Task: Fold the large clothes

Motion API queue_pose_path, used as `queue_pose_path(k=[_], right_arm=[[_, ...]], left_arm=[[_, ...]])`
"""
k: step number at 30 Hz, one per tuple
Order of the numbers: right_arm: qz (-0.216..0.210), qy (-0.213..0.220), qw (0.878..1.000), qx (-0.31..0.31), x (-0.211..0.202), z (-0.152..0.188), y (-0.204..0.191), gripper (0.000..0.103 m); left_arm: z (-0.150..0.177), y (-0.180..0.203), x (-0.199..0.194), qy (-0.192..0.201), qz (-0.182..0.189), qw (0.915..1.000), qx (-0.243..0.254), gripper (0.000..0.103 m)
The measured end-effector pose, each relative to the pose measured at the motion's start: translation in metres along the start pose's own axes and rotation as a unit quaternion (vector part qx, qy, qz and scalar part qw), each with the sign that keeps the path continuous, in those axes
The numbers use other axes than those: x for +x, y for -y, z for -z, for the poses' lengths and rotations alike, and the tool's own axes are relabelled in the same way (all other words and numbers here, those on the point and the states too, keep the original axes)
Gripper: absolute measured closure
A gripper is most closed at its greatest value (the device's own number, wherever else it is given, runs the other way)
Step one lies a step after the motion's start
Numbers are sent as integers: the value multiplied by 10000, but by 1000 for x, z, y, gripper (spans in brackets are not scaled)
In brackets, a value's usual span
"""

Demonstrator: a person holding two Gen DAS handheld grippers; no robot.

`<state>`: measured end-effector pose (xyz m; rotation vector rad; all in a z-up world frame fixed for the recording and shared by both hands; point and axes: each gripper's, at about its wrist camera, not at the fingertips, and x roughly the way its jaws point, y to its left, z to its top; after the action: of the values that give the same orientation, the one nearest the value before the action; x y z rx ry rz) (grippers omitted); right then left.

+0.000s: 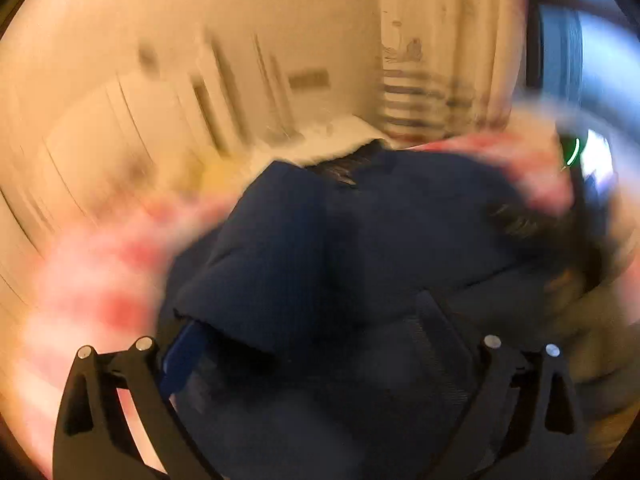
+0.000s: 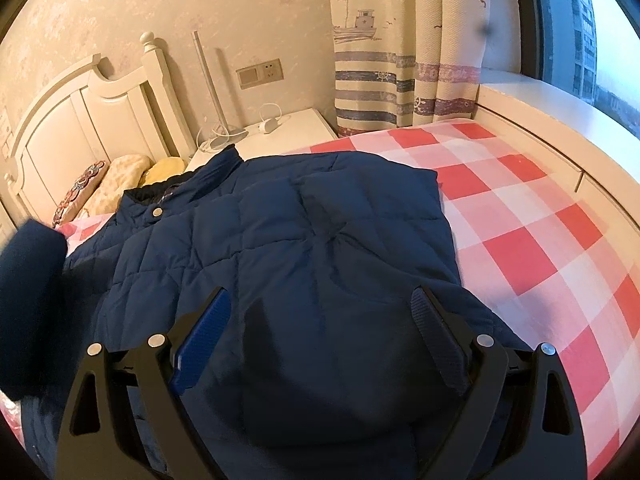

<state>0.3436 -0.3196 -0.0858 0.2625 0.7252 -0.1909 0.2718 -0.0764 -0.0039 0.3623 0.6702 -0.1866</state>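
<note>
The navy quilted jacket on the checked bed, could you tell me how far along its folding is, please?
Done: the jacket lies flattish on the bed. In hand: both grippers, right and left, hover open above it. Left: every fold, it seems.

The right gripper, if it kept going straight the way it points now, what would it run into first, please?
Most likely the navy quilted jacket lying on the checked bedsheet. The right gripper is open with the jacket's fabric filling the space between and ahead of its fingers. How close the cloth is cannot be judged.
</note>
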Motion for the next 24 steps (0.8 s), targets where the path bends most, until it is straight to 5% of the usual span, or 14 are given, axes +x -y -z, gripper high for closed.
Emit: queue_pose_path(k=[1,2,3,5,7,8,9,11,13,14,15,18,20,24], right_arm=[[-1,11,10000,-5,-1,0,0,15],[-10,23,10000,-1,-1,0,1,15],[-15,27,10000,5,-2,0,1,15],[0,11,10000,-5,-2,0,1,15],[3,14,10000,-18,-2,0,0,15],[-11,17,10000,-12,-3,0,0,15],[-25,15,10000,3,-2,0,0,15],[-56,18,10000,5,-2,0,1,15],[-50,15,10000,-35,-2,0,-1,15],[-63,34,10000,-58,-3,0,-1,15],[-79,73,9999,-78,-4,0,-2,15],[-199,332,9989,-267,-15,3,-10,16],[-672,593,9936,-693,-33,7,-29,18],[-1561,878,9519,-2488,-81,39,-105,18]], left_arm=[[1,3,0,-89,564,9984,-7,6],[2,3,2,-336,1737,9839,-267,6],[5,10,3,-521,1973,9787,-241,6],[13,32,4,-698,1621,9837,346,7],[28,46,-4,-770,2265,9702,386,7],[37,45,-11,-713,2896,9541,273,7],[42,42,-20,-512,3035,9512,218,7],[52,18,-35,-1,2799,9600,-92,7],[56,-37,-37,525,2408,9635,-1046,7],[58,-67,-35,722,2130,9595,-1695,7],[66,-112,-23,735,1464,9495,-2674,8],[84,-175,5,339,369,9187,-3918,14],[97,-195,28,-68,-420,9036,-4262,17],[124,-203,52,-243,-682,8921,-4459,17]])
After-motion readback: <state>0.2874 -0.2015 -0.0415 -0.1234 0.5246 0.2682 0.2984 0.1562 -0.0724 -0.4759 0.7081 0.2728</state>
